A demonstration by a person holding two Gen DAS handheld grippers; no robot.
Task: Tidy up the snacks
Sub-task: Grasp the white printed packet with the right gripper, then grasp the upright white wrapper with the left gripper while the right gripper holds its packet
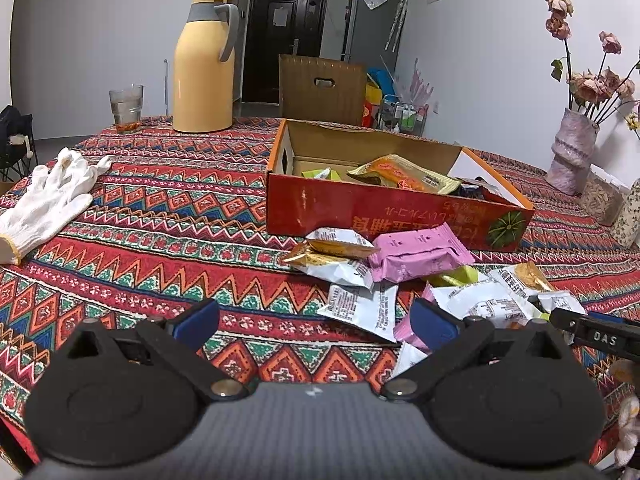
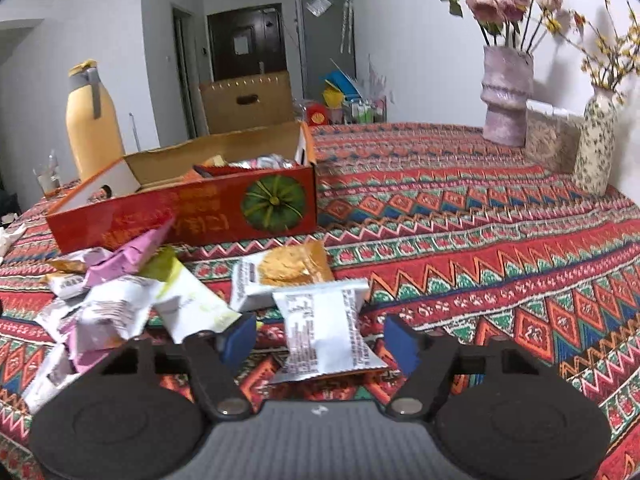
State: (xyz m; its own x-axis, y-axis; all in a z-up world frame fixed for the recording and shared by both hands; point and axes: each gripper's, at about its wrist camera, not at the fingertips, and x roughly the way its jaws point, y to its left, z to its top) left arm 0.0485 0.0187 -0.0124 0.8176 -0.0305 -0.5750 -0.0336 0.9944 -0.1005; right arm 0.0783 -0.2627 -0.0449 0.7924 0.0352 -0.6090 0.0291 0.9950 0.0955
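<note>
Packet: white foil snack packet with dense printed text (image 2: 326,328) lay on the red patterned tablecloth (image 2: 480,240), between the blue pads of the right gripper (image 2: 320,340); jaws about half open, neither pad touching it. Behind it sat a loose pile of white, pink and gold snack packets (image 1: 400,276) in front of the red cardboard box with a green pumpkin print (image 1: 384,212), which already held a few packets. Left gripper (image 1: 316,320) hovered wide open, empty.
</note>
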